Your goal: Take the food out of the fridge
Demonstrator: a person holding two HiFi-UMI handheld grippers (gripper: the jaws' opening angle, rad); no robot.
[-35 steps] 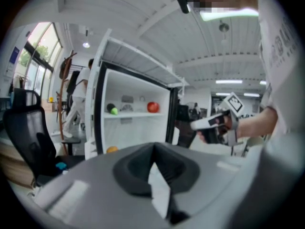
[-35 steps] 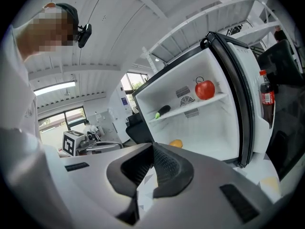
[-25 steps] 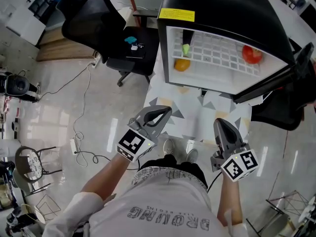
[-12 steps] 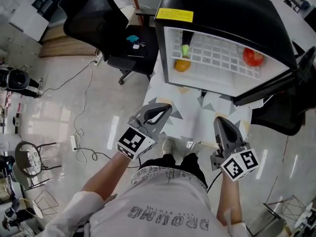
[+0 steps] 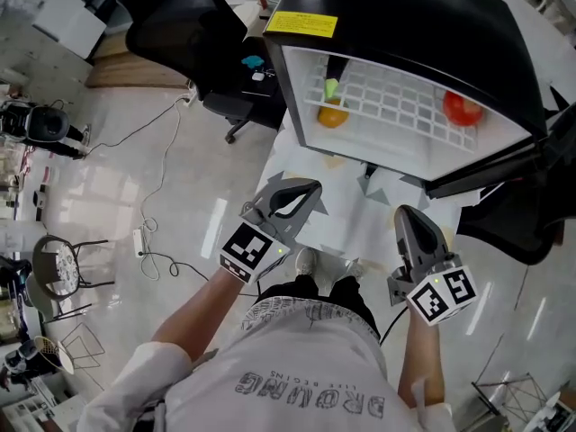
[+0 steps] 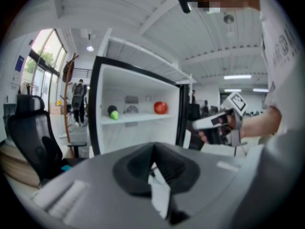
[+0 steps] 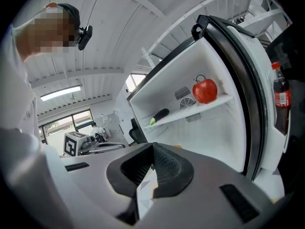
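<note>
Grippers closed, empty: left gripper point(image 5: 312, 188), right gripper point(image 5: 406, 211). Bottle point(image 7: 281, 99) in fridge door point(image 7: 261, 51): right gripper view only.

On the fridge shelf point(image 5: 396, 102), the apple point(image 5: 462, 109) lies right (long vegetable point(image 5: 333, 85) left).

We have open floor point(image 5: 360, 219) between us and the fridge point(image 5: 405, 16). Its door point(image 5: 490, 162) swings out at the right, and an office chair point(image 5: 180, 25) crowds the far left.
</note>
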